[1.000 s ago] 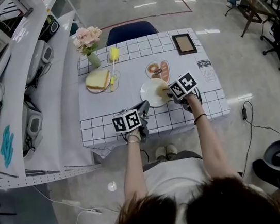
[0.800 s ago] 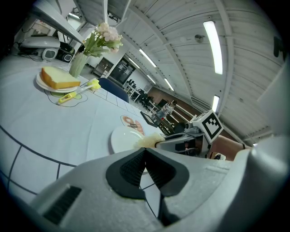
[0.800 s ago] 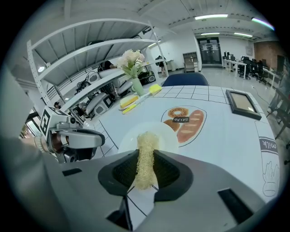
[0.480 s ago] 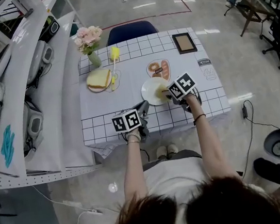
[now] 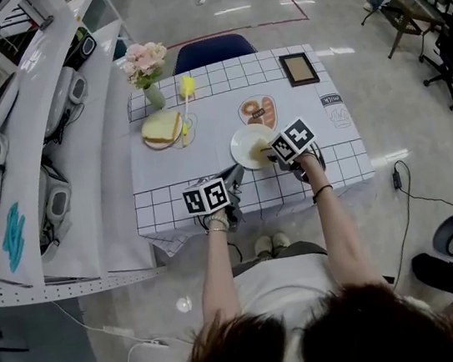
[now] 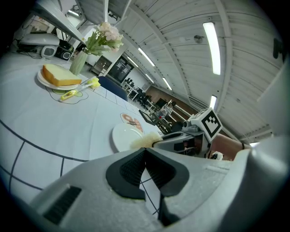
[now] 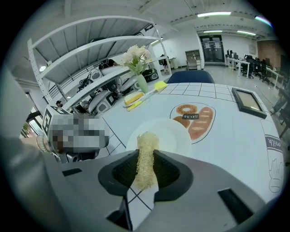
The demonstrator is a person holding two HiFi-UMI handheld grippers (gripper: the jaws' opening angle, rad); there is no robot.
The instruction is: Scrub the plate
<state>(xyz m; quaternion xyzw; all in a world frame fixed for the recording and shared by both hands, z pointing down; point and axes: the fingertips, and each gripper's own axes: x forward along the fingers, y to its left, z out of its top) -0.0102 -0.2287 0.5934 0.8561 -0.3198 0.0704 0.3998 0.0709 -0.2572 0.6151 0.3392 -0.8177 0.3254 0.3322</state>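
Note:
A white plate (image 5: 248, 143) lies on the grid-patterned tablecloth, right of the middle. My right gripper (image 5: 269, 155) is shut on a yellowish fibrous scrub pad (image 7: 146, 156). The pad's tip reaches the plate's (image 7: 170, 132) near rim. From the left gripper view, the pad (image 6: 144, 141) sits at the edge of the plate (image 6: 123, 136), with the right gripper (image 6: 174, 139) behind it. My left gripper (image 5: 232, 175) hovers near the table's front edge, just left of the plate. Its jaws are shut (image 6: 145, 152) with nothing between them.
At the back left are a slice of bread on a small plate (image 5: 160, 128), a yellow brush (image 5: 183, 89) and a vase of flowers (image 5: 146, 66). A picture frame (image 5: 297, 68) lies at the back right. A blue chair (image 5: 211, 50) stands behind the table, and shelving runs along the left.
My right gripper with the pad has edged slightly left toward the plate. The left gripper has stayed where it was.

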